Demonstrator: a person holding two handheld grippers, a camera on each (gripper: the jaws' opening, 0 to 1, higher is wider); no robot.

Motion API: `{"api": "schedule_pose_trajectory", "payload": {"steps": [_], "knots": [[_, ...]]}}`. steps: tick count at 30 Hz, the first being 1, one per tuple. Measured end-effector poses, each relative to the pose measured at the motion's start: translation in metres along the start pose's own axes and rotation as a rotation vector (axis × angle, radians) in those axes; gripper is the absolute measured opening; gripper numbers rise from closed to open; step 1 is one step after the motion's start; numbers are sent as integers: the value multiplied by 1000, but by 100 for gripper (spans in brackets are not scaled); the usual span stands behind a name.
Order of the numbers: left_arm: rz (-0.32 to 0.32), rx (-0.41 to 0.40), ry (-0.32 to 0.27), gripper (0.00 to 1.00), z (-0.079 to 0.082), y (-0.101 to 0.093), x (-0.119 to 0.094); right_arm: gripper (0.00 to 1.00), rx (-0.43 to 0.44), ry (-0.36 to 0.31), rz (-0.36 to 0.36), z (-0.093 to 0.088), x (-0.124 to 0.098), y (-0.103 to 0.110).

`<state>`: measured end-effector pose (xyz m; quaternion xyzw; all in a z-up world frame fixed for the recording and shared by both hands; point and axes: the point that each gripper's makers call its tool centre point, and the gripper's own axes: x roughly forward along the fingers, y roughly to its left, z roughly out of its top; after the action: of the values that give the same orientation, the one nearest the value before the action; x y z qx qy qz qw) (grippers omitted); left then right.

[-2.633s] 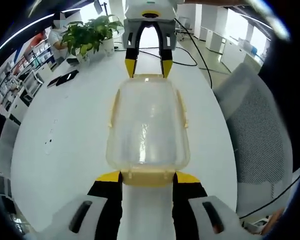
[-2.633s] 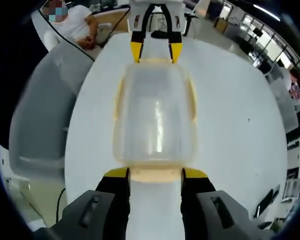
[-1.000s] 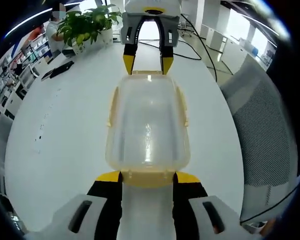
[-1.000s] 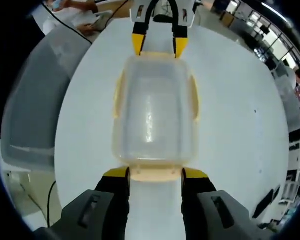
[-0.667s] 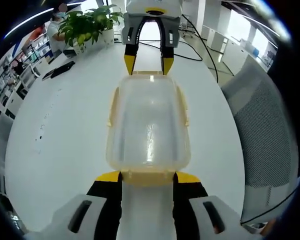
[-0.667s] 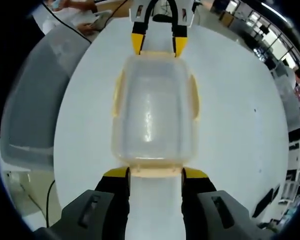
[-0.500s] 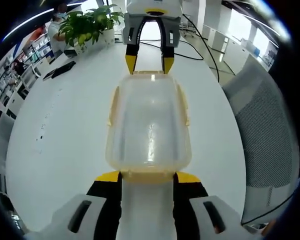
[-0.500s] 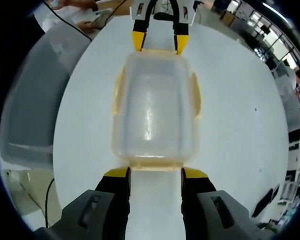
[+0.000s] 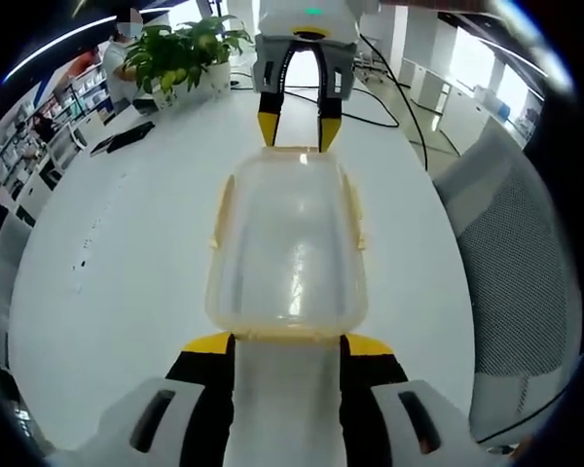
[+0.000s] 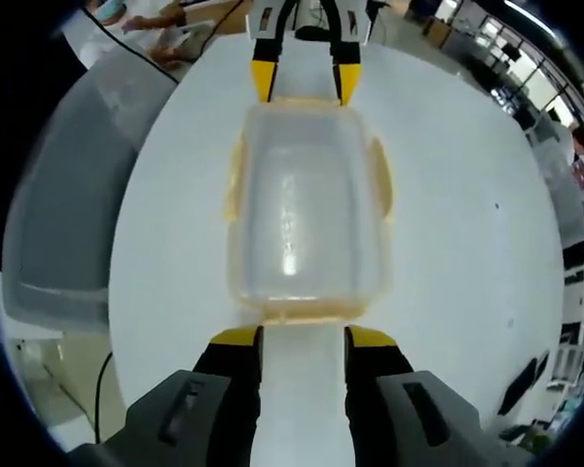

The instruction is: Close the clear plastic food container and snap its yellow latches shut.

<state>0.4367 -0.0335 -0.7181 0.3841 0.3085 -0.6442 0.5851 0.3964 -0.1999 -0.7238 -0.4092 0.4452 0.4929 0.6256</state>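
Left gripper view looks down on the clear plastic food container (image 9: pixel 287 243), which lies lengthwise on a white round table (image 9: pixel 107 253) between the two tools. The left gripper (image 9: pixel 284 342) stands at the container's near short end, its yellow-tipped jaws spread on either side of the yellow latch (image 9: pixel 284 333) there; whether the tips touch the latch cannot be told. At the far short end the right gripper (image 9: pixel 298 134) points back toward the camera, its jaws also apart, with their tips just at the container's rim.

In the right gripper view the same arrangement shows from the other side: the right gripper (image 10: pixel 300 338) is just short of the near end of the container (image 10: pixel 307 209), a sliver of table showing between them, and the left gripper (image 10: pixel 297 83) is at the far end.

The container is translucent with rounded corners, the lid sitting on top, and yellow latches along its long sides (image 10: pixel 380 190) and ends. A grey mesh chair (image 9: pixel 526 263) stands beside the table, and a potted plant (image 9: pixel 180 53) sits at the table's far edge.
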Motion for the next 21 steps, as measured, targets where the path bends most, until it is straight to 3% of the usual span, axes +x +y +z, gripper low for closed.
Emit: {"api": "schedule_pose_trajectory", "payload": {"steps": [10,21], "knots": [[50,-29,-13,38,-1,3,-13,30,71,-37,-36,4,-12,-2],[174,-183,-40,38,-7,11,-34,30,253,-113,-112,10,-27,-7]]}}
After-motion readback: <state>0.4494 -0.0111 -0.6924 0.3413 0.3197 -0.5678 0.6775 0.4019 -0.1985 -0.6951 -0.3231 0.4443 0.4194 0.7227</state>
